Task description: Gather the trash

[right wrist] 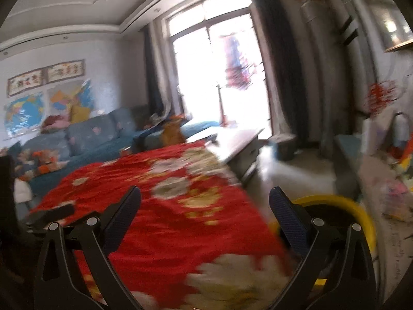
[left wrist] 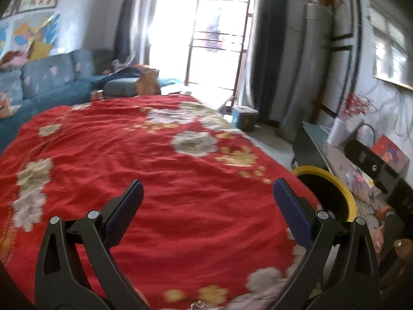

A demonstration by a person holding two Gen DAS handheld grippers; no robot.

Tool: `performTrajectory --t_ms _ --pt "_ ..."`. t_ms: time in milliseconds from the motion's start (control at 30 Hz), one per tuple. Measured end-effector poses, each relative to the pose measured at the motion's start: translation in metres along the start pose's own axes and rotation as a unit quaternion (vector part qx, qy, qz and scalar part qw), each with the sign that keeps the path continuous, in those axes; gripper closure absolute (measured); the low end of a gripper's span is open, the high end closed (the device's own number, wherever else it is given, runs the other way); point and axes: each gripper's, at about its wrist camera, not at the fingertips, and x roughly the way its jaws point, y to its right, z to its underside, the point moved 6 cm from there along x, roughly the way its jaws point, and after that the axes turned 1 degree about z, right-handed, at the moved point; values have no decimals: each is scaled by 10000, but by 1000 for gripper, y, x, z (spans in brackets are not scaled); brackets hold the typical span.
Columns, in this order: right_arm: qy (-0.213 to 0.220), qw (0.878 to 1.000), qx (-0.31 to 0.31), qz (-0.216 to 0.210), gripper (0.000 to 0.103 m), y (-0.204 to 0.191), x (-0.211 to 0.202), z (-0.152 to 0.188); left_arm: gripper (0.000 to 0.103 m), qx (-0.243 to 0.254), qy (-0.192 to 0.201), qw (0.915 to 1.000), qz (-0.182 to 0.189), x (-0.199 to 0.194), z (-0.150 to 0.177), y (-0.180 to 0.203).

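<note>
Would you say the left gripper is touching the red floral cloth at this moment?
Cannot tell. In the left wrist view the left gripper is open and empty over the red floral cloth, but the forward-looking camera shows neither a gap nor contact.

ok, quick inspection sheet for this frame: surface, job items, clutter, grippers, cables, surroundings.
Surface: red floral cloth, wrinkled, bare where visible.
Job's things: yellow-rimmed bin beside the cloth's right edge; no trash seen.
Clutter: small shiny bit at the left view's bottom edge, unclear; metal can at the far edge.
Grippers: left gripper open, empty; right gripper open, empty.
Cables: nothing seen.
Surroundings: blue sofa, bright balcony door, cluttered side shelf.
</note>
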Motion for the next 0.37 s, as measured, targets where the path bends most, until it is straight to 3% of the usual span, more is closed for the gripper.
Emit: performTrajectory --t_ms 100,167,267,300,367 --pt "-396 9966 40 -720 6 -58 22 -9 11 -236 37 9974 -687 -17 -9 -66" --pt "-686 9893 -179 -1276 6 -120 44 -8 11 -573 -14 9898 -1308 -29 -11 -127" --pt "-1448 9662 -282 -2113 7 -217 83 10 11 -1254 -133 9651 -2296 -55 -4 -236" --pt "-1666 9577 -388 -2313 7 -246 96 19 11 -1476 -271 9516 -2683 -63 3 -275" --pt "-2216 9404 -667 -2492 7 -304 126 46 11 -1888 -592 9334 -2995 -69 21 -333"
